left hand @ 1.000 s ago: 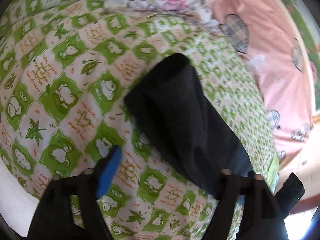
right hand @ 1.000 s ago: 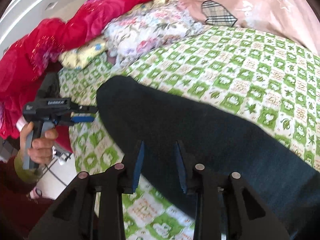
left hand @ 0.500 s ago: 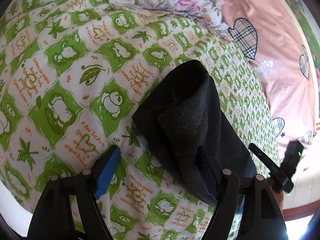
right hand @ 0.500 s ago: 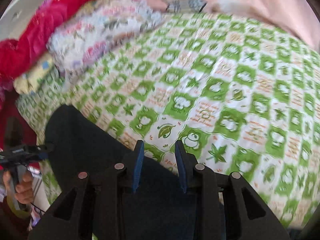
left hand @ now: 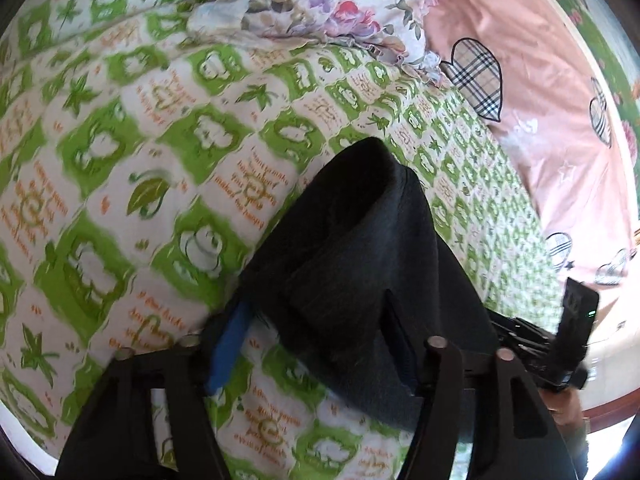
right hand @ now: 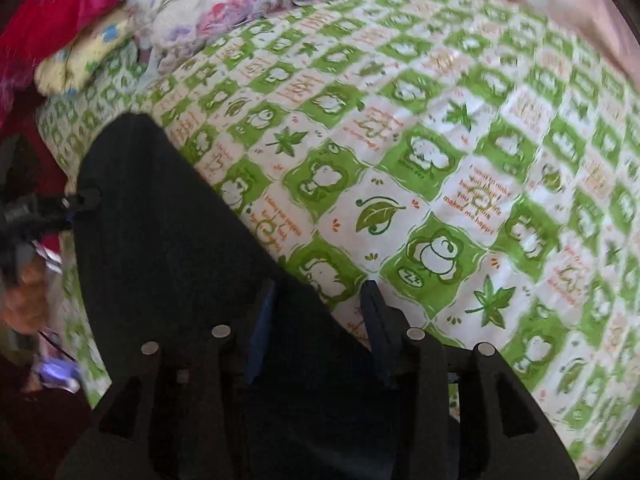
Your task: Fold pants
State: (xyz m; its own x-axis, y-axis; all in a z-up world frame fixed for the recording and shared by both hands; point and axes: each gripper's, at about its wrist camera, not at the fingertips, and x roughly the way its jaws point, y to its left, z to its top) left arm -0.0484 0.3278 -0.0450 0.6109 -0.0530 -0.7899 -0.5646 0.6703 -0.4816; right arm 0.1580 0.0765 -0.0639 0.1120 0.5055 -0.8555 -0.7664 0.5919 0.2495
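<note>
Soft daylight lit both views evenly — no hard shadows. Motion blur smeared the green-checked bedspread (left hand: 120, 184), fisheye bending warped the edges, and dark vignettes filled the corners.

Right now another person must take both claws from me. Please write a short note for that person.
Left claw: jaws apart around a bunched fold of the pants; I cannot tell if it grips.
Right claw: open, with the pants' edge between its jaws at the other end.
Pants: dark, lying on the green sheet.
Done: the pants seem to be laid out as one long strip.
Left: probably bring one end over the other, then flatten.
</note>
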